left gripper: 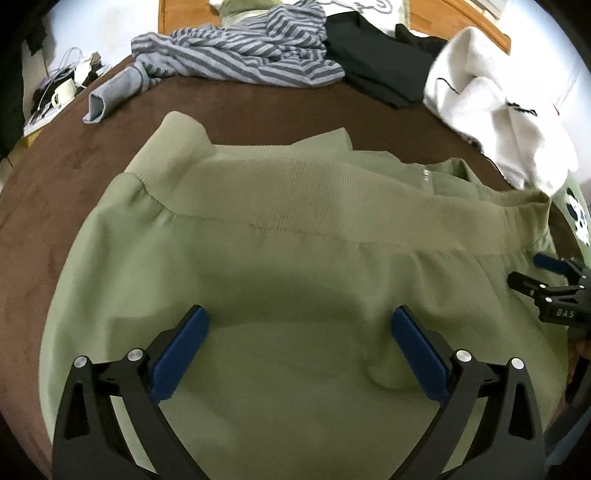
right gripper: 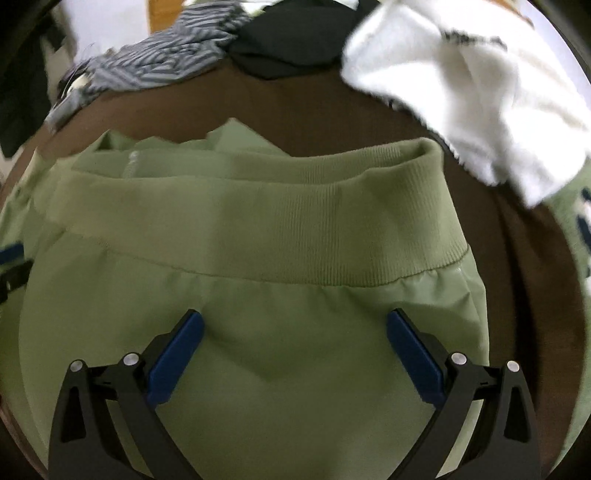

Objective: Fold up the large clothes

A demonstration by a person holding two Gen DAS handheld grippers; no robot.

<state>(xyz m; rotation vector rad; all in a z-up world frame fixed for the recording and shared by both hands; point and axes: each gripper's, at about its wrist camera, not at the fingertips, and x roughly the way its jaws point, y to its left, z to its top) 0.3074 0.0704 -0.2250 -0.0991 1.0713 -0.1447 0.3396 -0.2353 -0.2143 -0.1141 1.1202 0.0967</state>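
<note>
An olive green garment (left gripper: 280,258) with a ribbed hem band (left gripper: 332,206) lies spread on a brown bed surface (left gripper: 74,177). In the left wrist view my left gripper (left gripper: 300,317) hangs over its left half, blue pads wide apart, nothing between them. The right gripper (left gripper: 550,280) shows at that view's right edge, over the garment's right side. From the right wrist view the same garment (right gripper: 258,332) fills the frame, its ribbed band (right gripper: 332,236) running across. My right gripper (right gripper: 295,319) stands open above the smooth fabric, gripping nothing.
A grey striped garment (left gripper: 240,55), a black garment (left gripper: 376,62) and a white fleece garment (left gripper: 498,110) lie heaped at the far side of the bed. A wooden headboard (left gripper: 170,18) stands behind them. Cables and a mug (left gripper: 61,98) sit on the floor at left.
</note>
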